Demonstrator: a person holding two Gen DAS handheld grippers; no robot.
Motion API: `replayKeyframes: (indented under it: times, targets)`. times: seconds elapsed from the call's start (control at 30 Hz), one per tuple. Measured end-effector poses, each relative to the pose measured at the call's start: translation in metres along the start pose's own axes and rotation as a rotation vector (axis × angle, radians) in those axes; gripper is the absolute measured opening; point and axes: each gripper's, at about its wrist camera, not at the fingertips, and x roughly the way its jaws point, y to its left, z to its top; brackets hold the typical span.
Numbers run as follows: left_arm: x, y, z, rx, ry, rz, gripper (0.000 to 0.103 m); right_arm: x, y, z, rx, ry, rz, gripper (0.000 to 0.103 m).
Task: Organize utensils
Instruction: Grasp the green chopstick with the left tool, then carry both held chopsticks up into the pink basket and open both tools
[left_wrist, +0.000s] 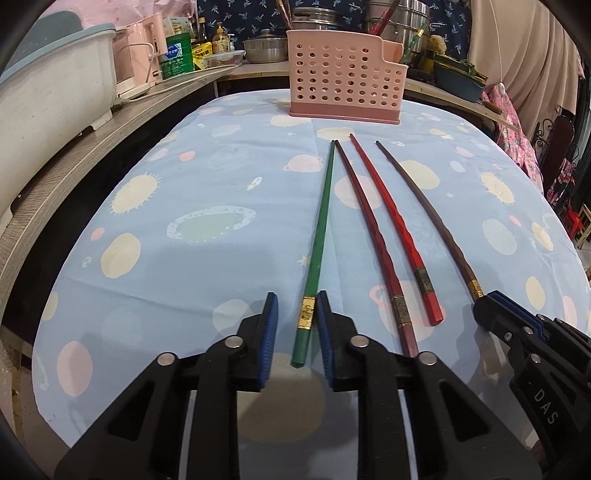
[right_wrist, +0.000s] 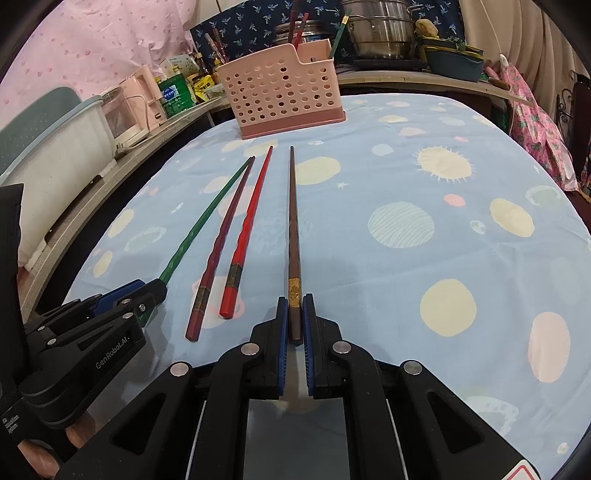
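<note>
Several chopsticks lie side by side on the blue tablecloth, tips toward a pink perforated utensil holder (left_wrist: 343, 79) at the far edge. My left gripper (left_wrist: 296, 306) is open, its pads either side of the green chopstick's (left_wrist: 321, 229) thick end; the right pad touches it. My right gripper (right_wrist: 295, 308) is shut on the thick end of the brown chopstick (right_wrist: 293, 229), which still rests on the cloth. A dark red chopstick (left_wrist: 369, 240) and a bright red chopstick (left_wrist: 391, 229) lie between them. The holder (right_wrist: 280, 88) holds several chopsticks in its back compartment.
The table (left_wrist: 184, 221) has a blue cloth with planet prints. A wooden shelf (left_wrist: 74, 158) on the left carries a white tub, a pink kettle and bottles. Steel pots (right_wrist: 384, 33) stand behind the holder. Pink cloth hangs at the right edge.
</note>
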Motion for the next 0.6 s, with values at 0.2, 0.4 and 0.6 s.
replayKeyframes:
  times: [0.2,0.4,0.6]
  targets:
    - [0.002,0.004,0.004,-0.004,0.018,-0.010,0.010,0.000,0.000,0.000,0.000,0.001,0.000,0.007]
    - [0.002,0.011,0.011,-0.027,0.043,-0.026,0.007,0.000,0.000,0.001,0.001,0.016,-0.003,0.007]
    - [-0.006,0.022,0.020,-0.051,0.031,-0.032,0.007,-0.008,-0.005,0.010,0.033,0.006,0.009,0.007]
